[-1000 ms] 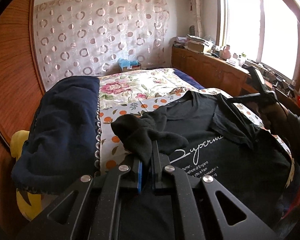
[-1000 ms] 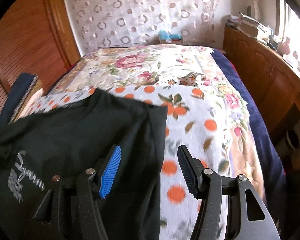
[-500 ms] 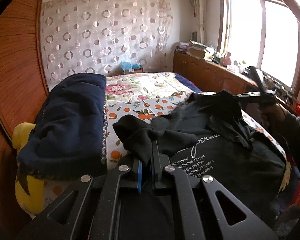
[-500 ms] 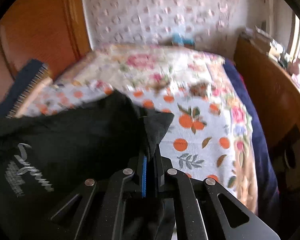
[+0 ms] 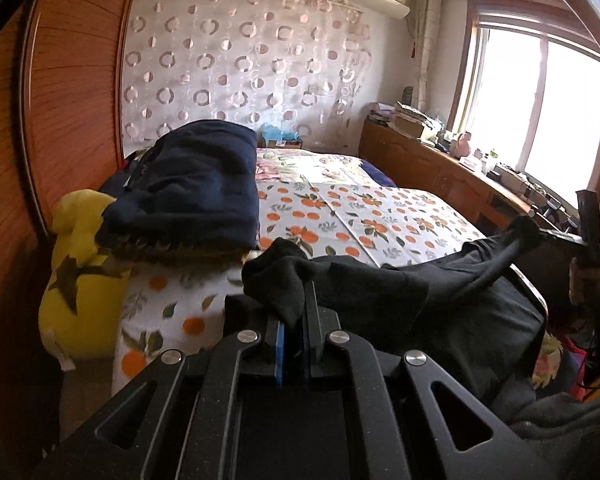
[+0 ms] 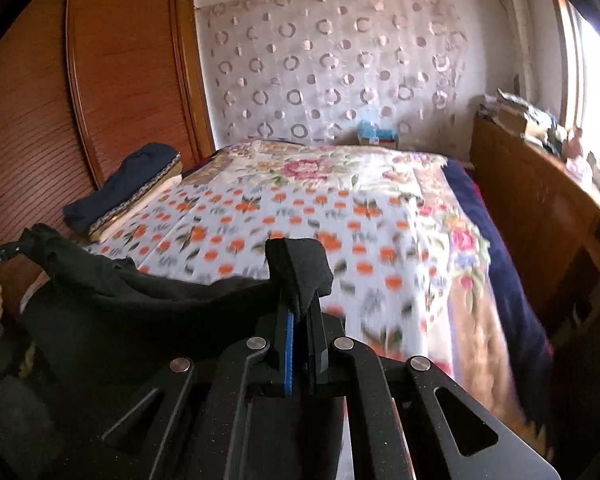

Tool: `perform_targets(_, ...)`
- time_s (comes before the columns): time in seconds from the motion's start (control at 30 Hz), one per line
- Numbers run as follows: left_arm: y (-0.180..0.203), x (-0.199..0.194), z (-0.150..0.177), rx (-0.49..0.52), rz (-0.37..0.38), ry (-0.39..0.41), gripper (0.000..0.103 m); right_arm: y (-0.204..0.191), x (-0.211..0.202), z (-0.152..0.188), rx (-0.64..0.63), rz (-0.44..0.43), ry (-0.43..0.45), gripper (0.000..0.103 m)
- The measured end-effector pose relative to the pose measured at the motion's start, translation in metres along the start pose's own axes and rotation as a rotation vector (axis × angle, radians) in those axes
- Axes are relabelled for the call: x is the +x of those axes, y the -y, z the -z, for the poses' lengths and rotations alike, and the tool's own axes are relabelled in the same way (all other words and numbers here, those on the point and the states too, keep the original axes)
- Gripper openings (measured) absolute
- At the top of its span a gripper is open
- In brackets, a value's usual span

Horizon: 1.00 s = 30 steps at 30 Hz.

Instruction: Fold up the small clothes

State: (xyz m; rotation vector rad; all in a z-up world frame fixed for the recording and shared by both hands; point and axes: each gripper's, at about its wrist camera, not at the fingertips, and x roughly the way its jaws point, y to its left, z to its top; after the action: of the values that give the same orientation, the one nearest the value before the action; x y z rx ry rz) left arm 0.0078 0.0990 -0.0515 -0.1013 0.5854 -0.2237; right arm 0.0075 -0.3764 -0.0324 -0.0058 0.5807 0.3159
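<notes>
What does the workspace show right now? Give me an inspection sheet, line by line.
Surface: bed with an orange-print sheet and a floral quilt farther back.
Job's things: black T-shirt, held off the sheet at two corners and hanging between the grippers.
Clutter: folded navy blanket on the bed by the wardrobe; yellow plush toy beside it; blue tissue box at the headboard end.
Grippers: left gripper shut on shirt fabric; right gripper shut on another corner.
Cables: nothing seen.
Surroundings: wooden wardrobe, circle-pattern curtain, cluttered wooden cabinet under a bright window.
</notes>
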Motion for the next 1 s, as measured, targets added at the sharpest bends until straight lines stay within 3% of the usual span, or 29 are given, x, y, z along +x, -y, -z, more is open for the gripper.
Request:
perform_targets(0.23, 0.004, -0.017, 0.011, -0.002, 0.008, -0.01, 0.007, 0.005, -0.032, 0.025, 0.026, -0.023, -0.081, 0.004)
perform_targets(0.43, 0.013, -0.022, 0.018, 0.037, -0.024, -0.044, 0.007, 0.0, -0.053, 0.023, 0.047, -0.028, -0.117, 0.004)
perform_targets(0.57, 0.01, -0.019, 0.024, 0.031, -0.027, -0.068, 0.025, -0.001, -0.046, 0.029, 0.045, 0.007, -0.167, 0.006)
perform_targets(0.73, -0.002, -0.024, 0.017, 0.008, -0.046, -0.035, 0.053, -0.007, -0.045, 0.013, 0.023, 0.08, -0.141, 0.027)
perform_targets(0.8, -0.005, -0.024, 0.011, 0.007, -0.054, -0.021, 0.07, -0.008, -0.047, 0.004, 0.006, 0.097, -0.123, 0.039)
perform_targets(0.83, -0.007, -0.023, 0.009, 0.007, -0.056, -0.016, 0.072, -0.009, -0.047, 0.0, -0.001, 0.107, -0.114, 0.044)
perform_targets(1.0, -0.017, -0.002, -0.005, 0.019, -0.091, -0.028, 0.074, -0.008, -0.025, -0.015, -0.019, 0.115, -0.107, 0.047)
